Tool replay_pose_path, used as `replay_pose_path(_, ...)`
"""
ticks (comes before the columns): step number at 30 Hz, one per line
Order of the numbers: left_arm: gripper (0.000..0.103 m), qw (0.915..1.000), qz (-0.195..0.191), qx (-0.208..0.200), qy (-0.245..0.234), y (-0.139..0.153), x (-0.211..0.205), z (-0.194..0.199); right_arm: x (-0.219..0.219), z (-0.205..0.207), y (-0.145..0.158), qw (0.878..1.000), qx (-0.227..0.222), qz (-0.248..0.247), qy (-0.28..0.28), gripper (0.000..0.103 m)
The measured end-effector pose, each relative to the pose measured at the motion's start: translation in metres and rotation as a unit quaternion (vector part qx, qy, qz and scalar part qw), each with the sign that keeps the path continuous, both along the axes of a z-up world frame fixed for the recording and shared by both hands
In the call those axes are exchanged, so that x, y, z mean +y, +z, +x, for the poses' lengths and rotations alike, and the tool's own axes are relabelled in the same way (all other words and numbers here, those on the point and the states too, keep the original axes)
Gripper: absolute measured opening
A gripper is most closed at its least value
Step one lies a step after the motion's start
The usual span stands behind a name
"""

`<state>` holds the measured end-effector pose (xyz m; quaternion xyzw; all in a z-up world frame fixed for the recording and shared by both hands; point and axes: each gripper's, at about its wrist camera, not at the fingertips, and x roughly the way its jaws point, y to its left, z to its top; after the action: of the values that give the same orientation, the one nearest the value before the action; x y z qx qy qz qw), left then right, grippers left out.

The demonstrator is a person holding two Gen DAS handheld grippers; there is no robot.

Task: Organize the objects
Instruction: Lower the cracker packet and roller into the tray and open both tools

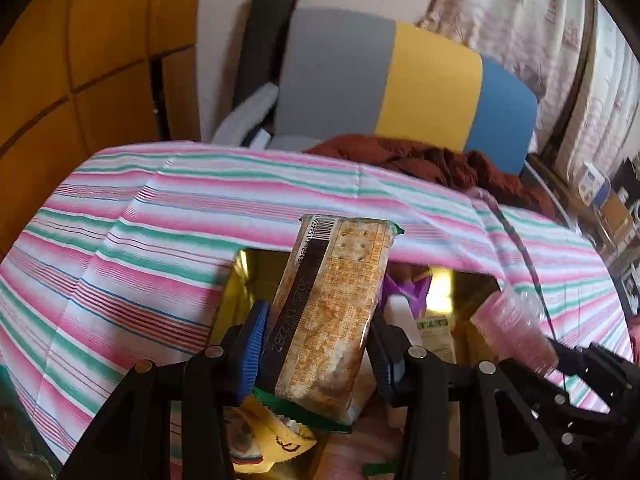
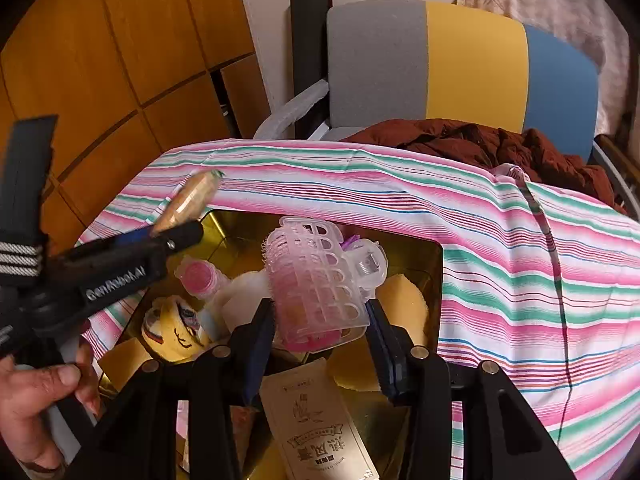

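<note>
Left gripper (image 1: 316, 344) clamps the cracker packet (image 1: 332, 308); right gripper (image 2: 320, 320) grips the pink hair roller (image 2: 316, 280) (both above the gold tin (image 2: 434, 264)). Lower each slowly toward the tin's bare corners.

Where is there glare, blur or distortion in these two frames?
Left wrist: glare on the gold tin's inner wall, the cracker pack sharp in the left gripper, the striped cloth bowed by the fisheye. Right wrist: the cracker pack smeared with blur, the pink roller in the right gripper fairly crisp, dark corners.
</note>
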<state>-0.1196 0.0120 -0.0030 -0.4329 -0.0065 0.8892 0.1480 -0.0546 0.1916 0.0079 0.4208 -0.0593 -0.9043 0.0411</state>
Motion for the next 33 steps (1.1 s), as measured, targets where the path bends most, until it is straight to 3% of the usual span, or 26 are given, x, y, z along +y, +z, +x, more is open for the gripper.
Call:
replay_pose_path(3,0.048,0.9997,-0.005,-0.022,-0.013,-0.008,0.007,-0.004,0.003,0.0,-0.001,1.0,-0.003,-0.008,-0.01,0.056)
replay_pose_path(5,0.065,0.9996,-0.007,-0.024,-0.012,-0.009,0.008,-0.003,0.005,0.002,0.0,1.0,0.001,-0.016,-0.012,0.066)
replay_pose_path(6,0.068,0.9997,-0.008,-0.02,-0.008,-0.008,0.008,-0.002,0.006,0.004,0.001,1.0,0.004,-0.021,-0.015,0.066)
replay_pose_path(12,0.07,0.9998,0.018,0.007,0.004,0.013,-0.002,0.006,0.007,0.006,0.003,1.0,0.009,-0.018,-0.014,0.067)
replay_pose_path(19,0.072,0.997,0.029,0.05,0.051,0.031,-0.041,0.034,0.004,0.015,-0.001,1.0,0.003,-0.019,0.003,0.066)
replay_pose_path(25,0.072,0.9913,0.042,0.051,0.113,0.018,-0.089,0.067,-0.019,0.034,-0.011,0.997,-0.018,-0.022,0.07,0.06)
replay_pose_path(29,0.072,0.9929,0.018,0.038,0.112,0.0,-0.098,0.085,-0.054,0.04,-0.023,0.991,-0.033,-0.009,0.133,0.056)
replay_pose_path(33,0.072,0.9936,0.027,0.006,0.109,-0.019,-0.1,0.093,-0.084,0.036,-0.049,0.984,-0.073,0.032,0.162,0.051)
